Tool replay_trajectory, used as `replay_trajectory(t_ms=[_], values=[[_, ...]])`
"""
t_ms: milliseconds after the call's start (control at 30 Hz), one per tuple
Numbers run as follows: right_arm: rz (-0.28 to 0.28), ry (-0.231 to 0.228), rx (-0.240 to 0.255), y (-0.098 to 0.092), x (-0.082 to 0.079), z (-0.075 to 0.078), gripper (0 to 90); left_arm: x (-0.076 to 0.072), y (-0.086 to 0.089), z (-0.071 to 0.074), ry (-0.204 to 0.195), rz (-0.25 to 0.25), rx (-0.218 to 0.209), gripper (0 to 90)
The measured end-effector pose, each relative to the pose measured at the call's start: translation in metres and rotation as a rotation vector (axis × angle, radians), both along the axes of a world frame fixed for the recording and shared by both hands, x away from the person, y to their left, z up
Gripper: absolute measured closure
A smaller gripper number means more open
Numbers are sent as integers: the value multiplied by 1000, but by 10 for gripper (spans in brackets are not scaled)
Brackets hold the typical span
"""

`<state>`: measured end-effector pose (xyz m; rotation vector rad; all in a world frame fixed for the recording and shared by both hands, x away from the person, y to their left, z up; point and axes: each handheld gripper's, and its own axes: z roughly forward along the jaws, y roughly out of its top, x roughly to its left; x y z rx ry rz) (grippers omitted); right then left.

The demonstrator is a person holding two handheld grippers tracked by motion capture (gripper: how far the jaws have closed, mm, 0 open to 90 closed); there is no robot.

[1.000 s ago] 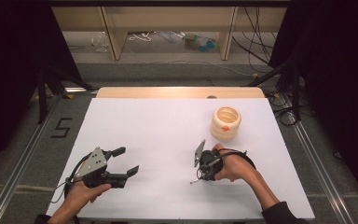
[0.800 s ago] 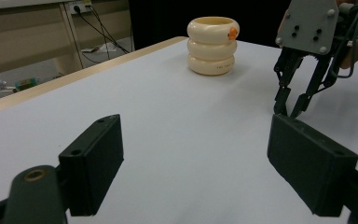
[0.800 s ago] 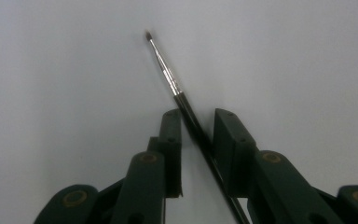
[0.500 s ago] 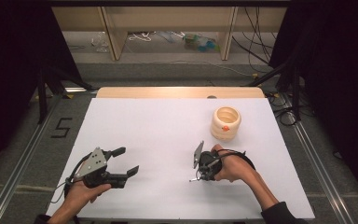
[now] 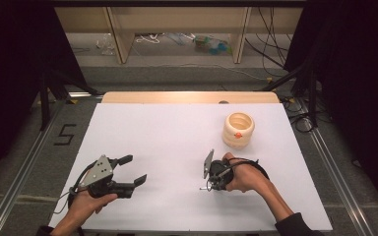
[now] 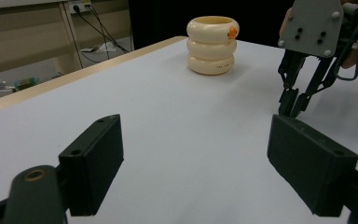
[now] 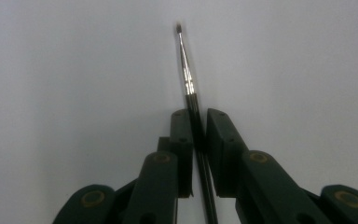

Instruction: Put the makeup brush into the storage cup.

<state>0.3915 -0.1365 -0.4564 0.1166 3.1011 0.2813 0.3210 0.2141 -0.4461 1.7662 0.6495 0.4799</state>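
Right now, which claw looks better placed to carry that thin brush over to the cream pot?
The right claw, probably: it has just been closing on the brush, and the cream pot stands nearer it. The left claw is open, empty and farther off.

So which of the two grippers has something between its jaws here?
The right gripper: its jaws have just been closing on a thin paintbrush, bristle tip sticking out ahead. The left gripper stands wide open over bare table.
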Motion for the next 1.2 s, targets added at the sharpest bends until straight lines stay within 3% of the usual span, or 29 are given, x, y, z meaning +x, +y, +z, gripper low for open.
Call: replay_trajectory(t_ms=[200, 333, 667, 733, 800, 967, 1000, 1200], values=[[-7, 0, -8, 1, -1, 0, 829, 0, 0, 0, -3, 0, -1, 182], [34, -24, -20, 1, 1, 0, 844, 0, 0, 0, -4, 1, -1, 182], [31, -23, -21, 1, 1, 0, 854, 1, 0, 0, -6, -3, -9, 182], [1, -9, -10, 2, -1, 0, 853, 0, 0, 0, -7, -3, -9, 182], [33, -25, -24, 1, 1, 1, 854, 0, 1, 1, -4, 1, -5, 182], [40, -24, -23, 1, 1, 1, 853, 1, 0, 0, -7, -3, -10, 182], [7, -18, -11, 2, -2, 1, 854, 0, 1, 1, -5, 0, -3, 182], [-1, -22, 2, 1, -3, 6, 854, 1, 0, 0, -8, -6, -10, 182]])
